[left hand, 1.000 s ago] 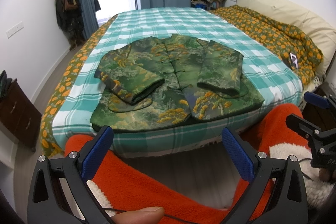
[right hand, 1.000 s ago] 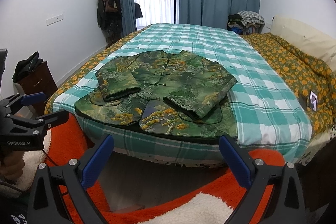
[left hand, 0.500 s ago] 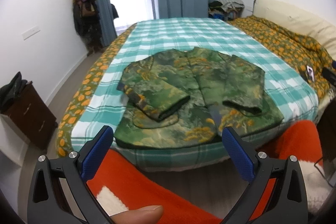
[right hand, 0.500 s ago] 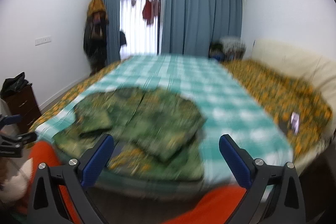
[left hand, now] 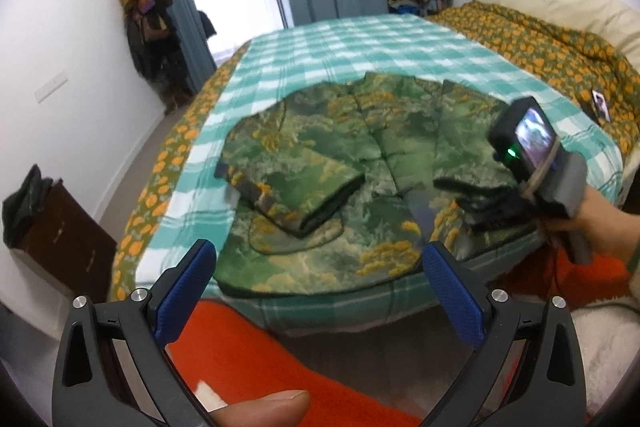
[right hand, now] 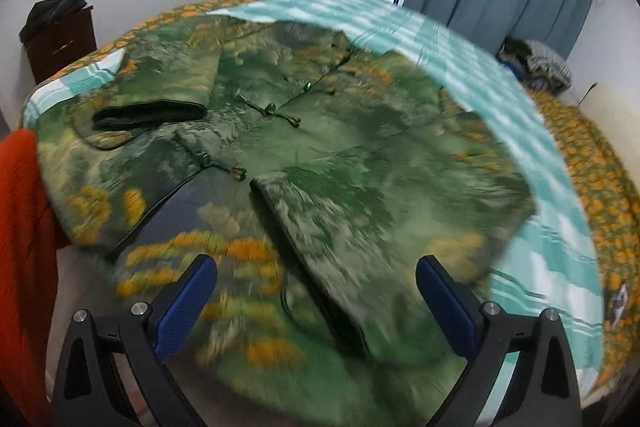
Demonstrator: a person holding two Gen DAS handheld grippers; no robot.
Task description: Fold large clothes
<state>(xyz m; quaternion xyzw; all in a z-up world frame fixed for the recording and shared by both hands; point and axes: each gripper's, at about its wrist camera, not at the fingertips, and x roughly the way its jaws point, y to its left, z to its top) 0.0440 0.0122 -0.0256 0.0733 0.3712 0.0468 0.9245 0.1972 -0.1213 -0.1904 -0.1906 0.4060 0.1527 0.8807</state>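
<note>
A green and gold patterned jacket point(left hand: 352, 163) lies flat on the teal checked bed point(left hand: 360, 43), front up, both sleeves folded in over its chest. My left gripper point(left hand: 320, 287) is open and empty, held off the near bed edge. My right gripper point(right hand: 316, 299) is open and empty, low over the jacket point(right hand: 312, 155), right above its folded right sleeve point(right hand: 360, 227). In the left wrist view the right gripper point(left hand: 472, 199) reaches over the jacket's right side. The right wrist view is blurred.
A phone point(left hand: 600, 105) lies on the orange flowered quilt point(left hand: 560, 39) on the bed's right side. A dark wooden cabinet point(left hand: 60, 235) stands by the left wall. Coats point(left hand: 152, 35) hang in the far corner. An orange blanket point(left hand: 280, 359) lies below my grippers.
My right gripper has swung forward and down from off the bed to just above the jacket's right sleeve. My left gripper has risen and moved a little closer. The jacket has not moved.
</note>
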